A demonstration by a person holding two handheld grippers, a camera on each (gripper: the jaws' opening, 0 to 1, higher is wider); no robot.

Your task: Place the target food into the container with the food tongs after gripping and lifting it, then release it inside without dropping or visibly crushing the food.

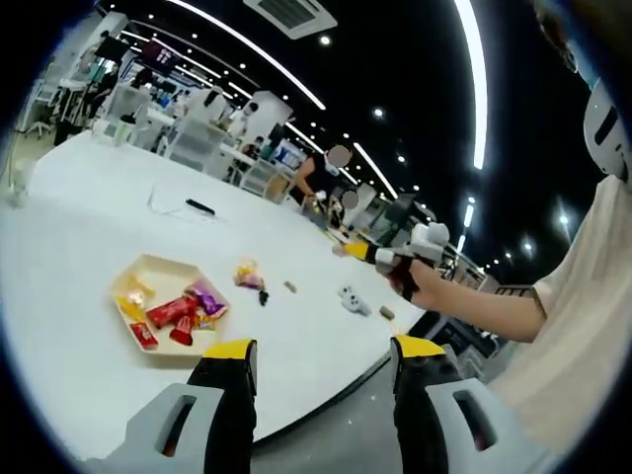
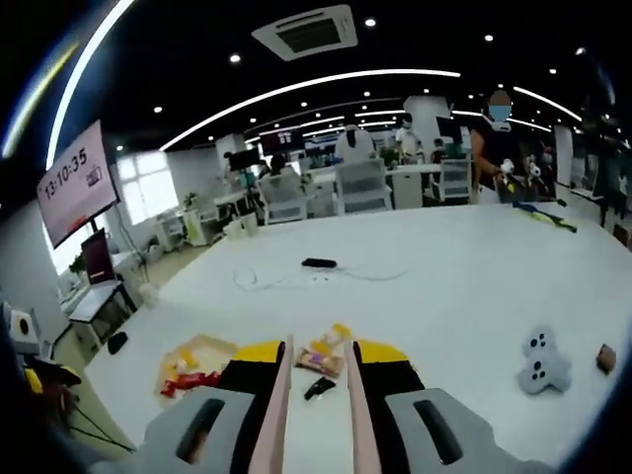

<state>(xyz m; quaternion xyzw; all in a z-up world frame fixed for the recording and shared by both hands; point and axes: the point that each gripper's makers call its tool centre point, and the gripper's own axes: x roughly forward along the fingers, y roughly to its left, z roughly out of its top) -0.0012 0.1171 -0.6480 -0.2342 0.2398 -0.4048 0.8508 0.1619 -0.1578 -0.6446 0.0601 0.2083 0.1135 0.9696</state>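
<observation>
White round table (image 1: 118,207), pretty big, and the snacks are all sitting on it. In the left gripper view there's a cream hexagon tray (image 1: 158,269) with red and purple wrapped candies (image 1: 178,312) piled inside. Just off the tray's far side lies a yellow and pink snack packet (image 1: 247,274) with a small dark bit right next to it, then a little brown piece (image 1: 289,286) a bit further along.

Left gripper (image 1: 324,353) hangs out near the table's edge, its 2 yellow-tipped jaws spread wide with nothing between them. The person's other hand (image 1: 407,276) is out to the right holding the second gripper in the air, off the table.

Right gripper view: right gripper (image 2: 318,354) has 2 pinkish tong blades (image 2: 279,415) running up between its yellow-tipped jaws, which look pressed against them. The blades have a narrow gap left at the tips and hold nothing. The snack packet (image 2: 326,353) lies on the table just past the tips, untouched. The tray (image 2: 202,351) is off to the left of it. A grey toy-looking thing (image 2: 541,367) and a black cable (image 2: 318,264) are well apart from all that.
</observation>
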